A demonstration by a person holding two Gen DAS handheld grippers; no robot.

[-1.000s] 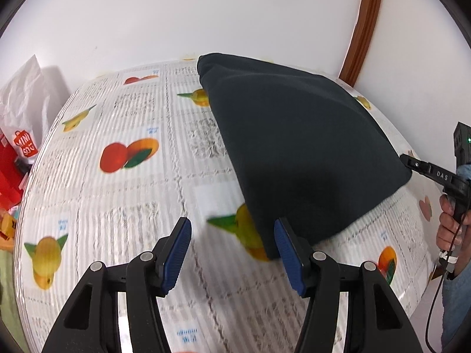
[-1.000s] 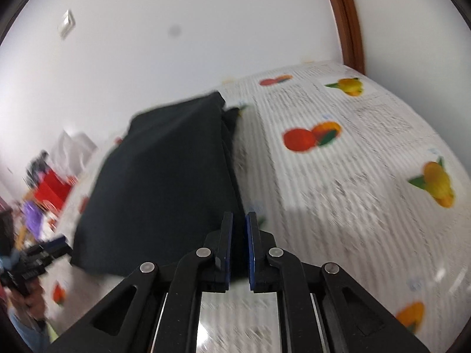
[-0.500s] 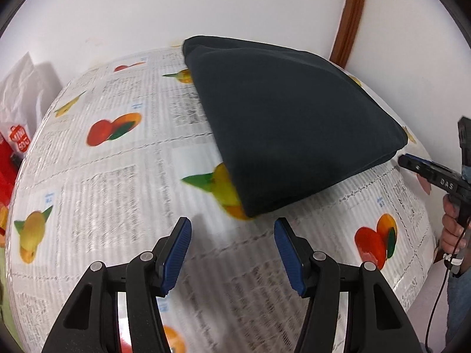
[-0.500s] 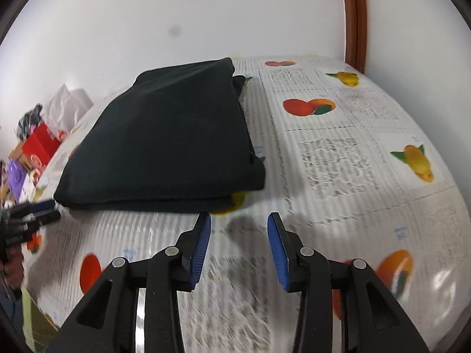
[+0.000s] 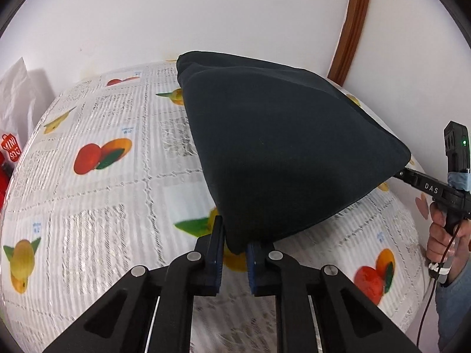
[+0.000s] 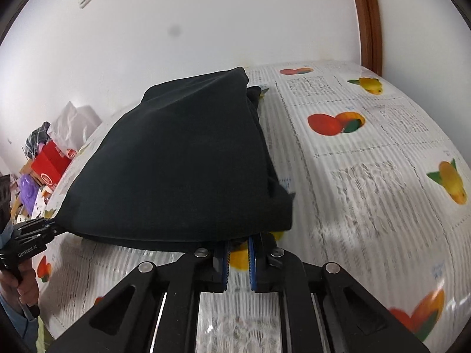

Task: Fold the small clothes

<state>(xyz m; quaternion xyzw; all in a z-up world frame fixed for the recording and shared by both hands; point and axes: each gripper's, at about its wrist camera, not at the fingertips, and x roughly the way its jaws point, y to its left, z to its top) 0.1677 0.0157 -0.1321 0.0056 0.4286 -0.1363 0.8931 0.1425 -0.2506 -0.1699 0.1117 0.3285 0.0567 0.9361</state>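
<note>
The table, the largest item, is covered by a white ribbed cloth printed with fruit pictures and blocks of text; it stands against a white wall, with a brown wooden trim in the corner.

On the table lies the dark folded garment, several layers thick, occupying the far middle of the surface (its far end nearly at the wall). Its two near corners are raised off the cloth.

Off the table's far left edge, clutter is visible: a white bag, a red box and a purple object; details are too small to judge.

The left gripper is closing, its blue pads clamped on the garment's near left corner, fabric pinched between them. The right gripper is likewise closing on the near right corner; the fabric edge drapes over its fingertips and enters the narrow gap, so it is gripping the garment. From the left wrist view, its black body reaches the raised corner, the person's hand around its handle.
</note>
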